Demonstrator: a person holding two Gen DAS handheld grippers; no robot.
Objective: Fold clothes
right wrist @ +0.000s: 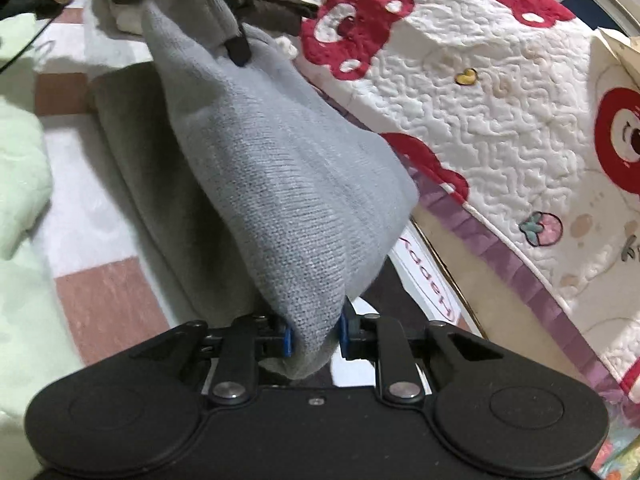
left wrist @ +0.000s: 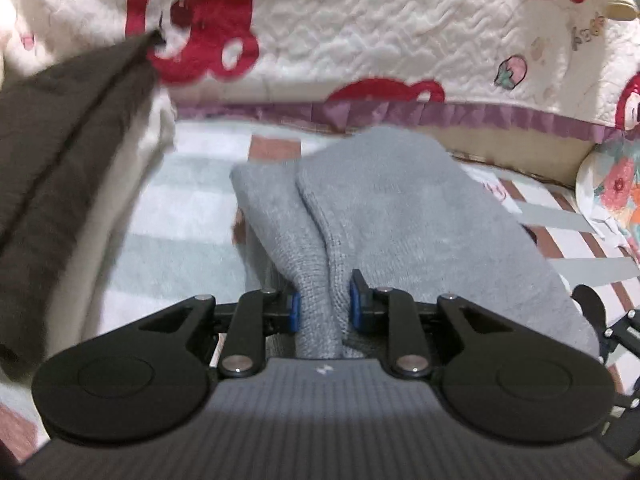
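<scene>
Left gripper (left wrist: 323, 304): blue pads nearly together, pinching a bunched fold of 1 grey knit garment (left wrist: 384, 216), which spreads ahead of it over the striped bedsheet (left wrist: 188, 208). Right gripper (right wrist: 314, 334): narrow too, clamped on another corner of the same knit (right wrist: 288, 168), cloth stretched up and away twd the left gripper at top. 1 dark brown cloth (left wrist: 60, 152) left of the left gripper. Beyond: 1 bear-print quilt (left wrist: 400, 48), approx 4 red bears per view.
</scene>
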